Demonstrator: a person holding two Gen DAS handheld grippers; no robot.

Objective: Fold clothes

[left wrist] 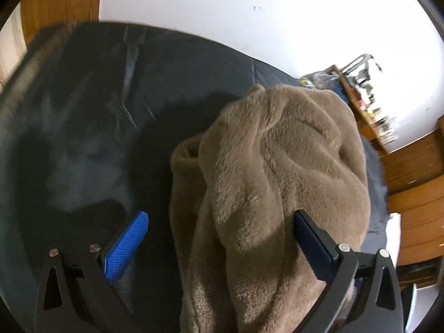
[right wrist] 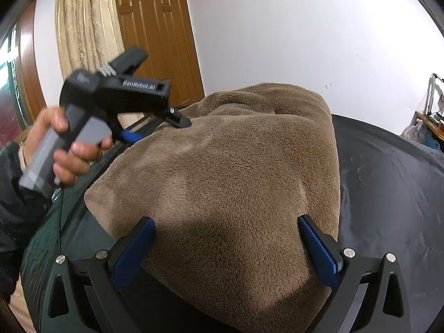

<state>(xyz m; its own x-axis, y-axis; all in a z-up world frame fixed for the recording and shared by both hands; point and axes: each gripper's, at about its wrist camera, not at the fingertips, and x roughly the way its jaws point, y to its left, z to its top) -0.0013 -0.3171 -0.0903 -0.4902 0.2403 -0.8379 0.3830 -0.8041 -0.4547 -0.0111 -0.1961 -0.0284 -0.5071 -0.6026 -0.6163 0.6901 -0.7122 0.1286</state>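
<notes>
A brown fleece garment lies bunched in thick folds on a dark sheet. My left gripper is open, with the near end of the fleece between its blue pads; only the right pad rests against the cloth. In the right wrist view the garment looks like a broad folded mound. My right gripper is open and straddles its near edge. The left gripper, held by a hand, sits at the garment's far left edge.
The dark sheet extends bare to the right of the garment. A wooden door and a beige curtain stand behind on the left. A cluttered shelf and wooden drawers stand at the right.
</notes>
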